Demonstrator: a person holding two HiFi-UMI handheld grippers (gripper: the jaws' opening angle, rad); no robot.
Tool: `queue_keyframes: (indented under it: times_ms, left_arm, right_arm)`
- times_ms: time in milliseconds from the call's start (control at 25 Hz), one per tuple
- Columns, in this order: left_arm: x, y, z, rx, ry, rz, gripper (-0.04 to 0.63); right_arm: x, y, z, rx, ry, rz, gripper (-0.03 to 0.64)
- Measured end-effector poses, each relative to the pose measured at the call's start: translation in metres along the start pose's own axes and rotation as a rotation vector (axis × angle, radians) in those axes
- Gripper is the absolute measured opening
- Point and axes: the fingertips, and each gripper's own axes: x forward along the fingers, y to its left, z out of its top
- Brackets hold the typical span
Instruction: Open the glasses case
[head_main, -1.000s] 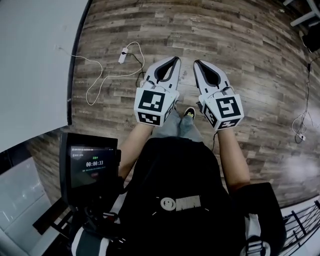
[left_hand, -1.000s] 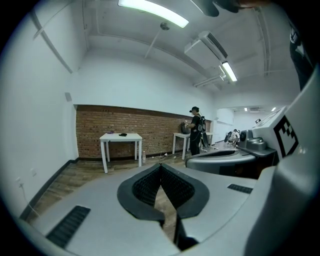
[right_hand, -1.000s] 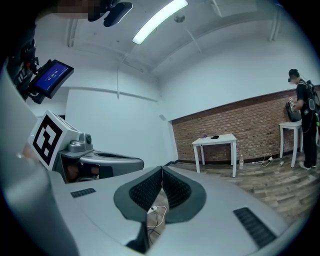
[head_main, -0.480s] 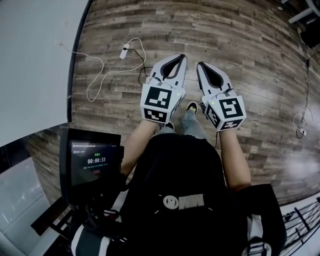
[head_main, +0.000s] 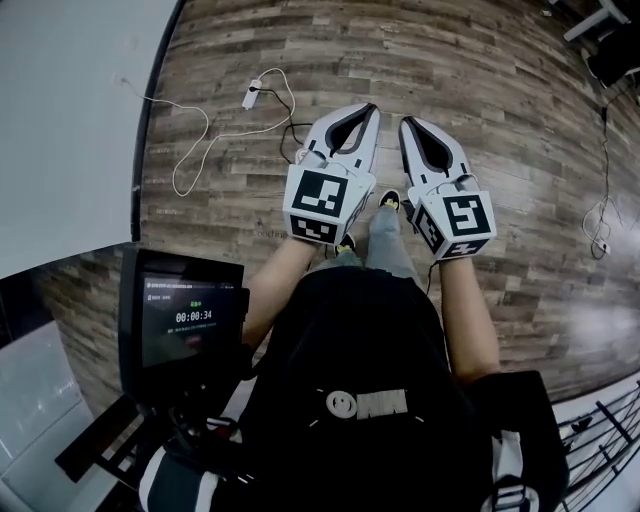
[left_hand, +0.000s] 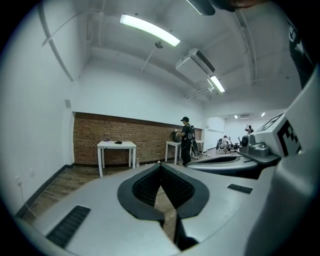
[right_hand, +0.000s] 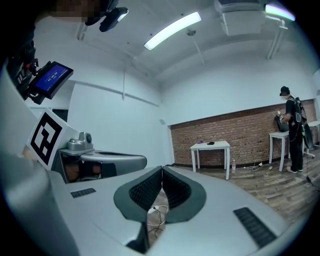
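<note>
Left gripper (head_main: 370, 108) farther forward; table (left_hand: 116, 145) ahead

White cable (head_main: 250, 98) on plank floor (head_main: 500, 100); lit timer screen (head_main: 185, 318) lower left.

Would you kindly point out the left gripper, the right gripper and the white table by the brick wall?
left gripper (head_main: 373, 108), head view, at its closed fingertips.
right gripper (head_main: 407, 122), head view, at its closed fingertips.
white table (left_hand: 116, 144), left gripper view, on its tabletop.
</note>
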Motion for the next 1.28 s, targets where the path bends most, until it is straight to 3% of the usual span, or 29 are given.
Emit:
queue_keyframes:
  times_ms: [400,560,880,1280]
  left_arm:
    - [-0.034,-0.025,-0.006,0.024,0.013,0.017,0.006]
    - [-0.029,-0.038,-0.003,0.026,0.021,0.028,0.005]
    - [0.001,-0.008,0.01,-0.011,0.027,0.044,0.006]
    - [0.0,-0.04,0.014,0.025,0.012,0.047,0.005]
  right_arm:
    - [-0.036,0.021,0.002,-0.001,-0.01,0.017,0.006]
    - [-0.042,0.017,0.002,0.023,0.001,0.042,0.006]
    - [-0.006,0.002,0.011,0.034,0.022,0.056,0.006]
    - [-0.036,-0.01,0.018,0.015,-0.021,0.047,0.006]
